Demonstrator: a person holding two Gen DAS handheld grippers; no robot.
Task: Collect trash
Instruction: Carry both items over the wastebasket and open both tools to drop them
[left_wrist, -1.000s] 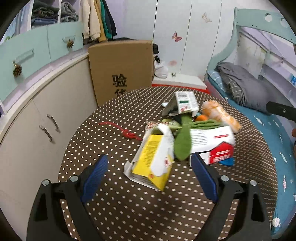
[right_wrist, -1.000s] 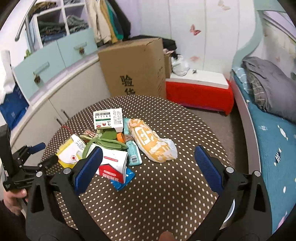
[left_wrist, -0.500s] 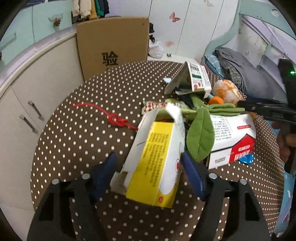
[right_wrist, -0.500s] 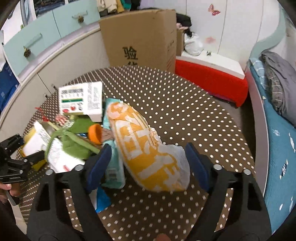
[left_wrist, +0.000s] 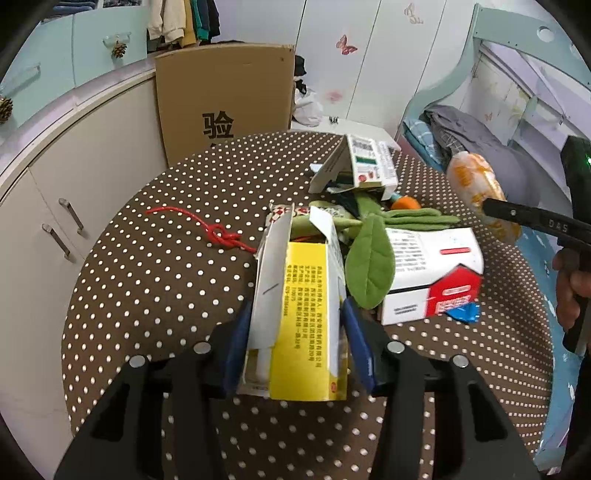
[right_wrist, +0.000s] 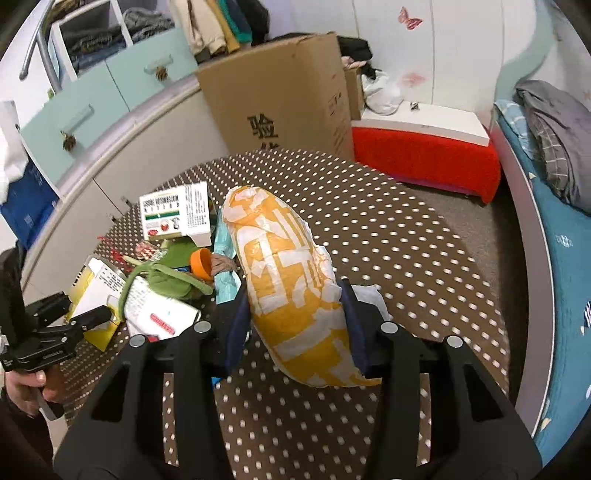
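L gripper (left_wrist: 295, 339) clamped across yellow carton (left_wrist: 299, 314); its long axis runs 12–6 from you. R gripper (right_wrist: 293, 325) pinches orange bag (right_wrist: 291, 291), long axis ~11–5. Cardboard box (right_wrist: 280, 96) sits at 12 past worktop (right_wrist: 388, 236) w/ both loads; judged drop spot.

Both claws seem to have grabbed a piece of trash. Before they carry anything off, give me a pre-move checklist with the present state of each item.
1. Left claw shut on the yellow carton, a pad on each side: ok.
2. Right claw shut on the orange-and-white bag: ok.
3. Carton free of its neighbours: not ok; the green felt leaf overlaps its right edge.
4. Bag lifted off the dotted table: cannot tell.
5. A bin or bag to drop the trash into: cannot tell; neither view shows one for certain.
6. Trash left behind: not ok; the red-and-white box, the green-striped box and the red string remain on the table.
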